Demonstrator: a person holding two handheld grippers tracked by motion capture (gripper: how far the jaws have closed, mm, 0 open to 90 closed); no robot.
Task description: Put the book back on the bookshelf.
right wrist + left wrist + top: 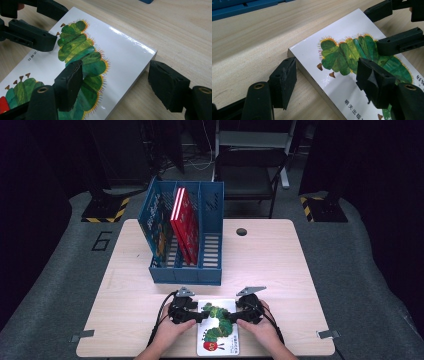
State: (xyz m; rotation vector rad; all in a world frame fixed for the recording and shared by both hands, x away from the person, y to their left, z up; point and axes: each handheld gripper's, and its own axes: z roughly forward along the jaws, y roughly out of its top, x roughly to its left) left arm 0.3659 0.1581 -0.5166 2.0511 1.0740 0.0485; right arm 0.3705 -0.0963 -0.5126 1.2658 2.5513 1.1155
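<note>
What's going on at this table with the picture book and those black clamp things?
A person holds a tool in each hand at a picture book lying flat on the table. The left tool straddles the book's left edge, the right tool its right edge, jaws open, one over the cover and one on the table beside it. A blue rack behind holds a red book.

The high camera looked down and forward over the table [125, 285] from above the person's side, well back from both pairs of tongs. Each gripper camera rode close behind its own jaws, aimed along them from opposite sides. All three shared the caterpillar book [218, 327] [352, 62] [100, 57] between the tongs.
</note>
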